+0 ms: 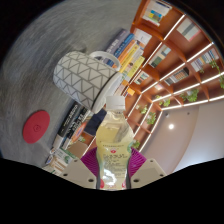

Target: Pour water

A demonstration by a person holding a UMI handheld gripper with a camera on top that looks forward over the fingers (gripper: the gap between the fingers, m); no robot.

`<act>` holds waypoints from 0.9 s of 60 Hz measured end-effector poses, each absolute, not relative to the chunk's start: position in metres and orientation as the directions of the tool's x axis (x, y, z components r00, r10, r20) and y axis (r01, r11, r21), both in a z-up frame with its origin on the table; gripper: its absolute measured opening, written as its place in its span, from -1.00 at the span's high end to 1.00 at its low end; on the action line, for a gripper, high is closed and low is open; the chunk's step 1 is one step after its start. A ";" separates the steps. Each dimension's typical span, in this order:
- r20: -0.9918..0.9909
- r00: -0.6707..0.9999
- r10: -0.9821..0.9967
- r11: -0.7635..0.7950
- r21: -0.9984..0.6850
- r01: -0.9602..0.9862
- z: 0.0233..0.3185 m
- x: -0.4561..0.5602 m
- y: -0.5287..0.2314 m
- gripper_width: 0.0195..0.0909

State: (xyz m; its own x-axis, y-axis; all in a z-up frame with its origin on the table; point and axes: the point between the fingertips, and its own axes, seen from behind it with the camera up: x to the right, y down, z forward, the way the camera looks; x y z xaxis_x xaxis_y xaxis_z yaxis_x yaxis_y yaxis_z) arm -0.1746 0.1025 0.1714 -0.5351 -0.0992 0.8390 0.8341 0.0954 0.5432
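A bottle (114,150) is held tight in the jaws and tipped toward the patterned mug (88,74) at eleven o'clock, apparently for pouring.

One clear plastic bottle with pale yellowish liquid and pink-green label (115,150). One white ceramic mug with grey triangle pattern (88,75). One round red coaster-like disc (37,125). Two magenta finger pads (90,160). Lit wooden bookshelves (175,55): several tiers, exact number unclear. Books (128,48): many, too small to count.
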 end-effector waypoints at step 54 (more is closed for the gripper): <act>-0.037 0.949 0.313 -0.169 -0.985 0.017 0.104 -0.146 0.091 0.54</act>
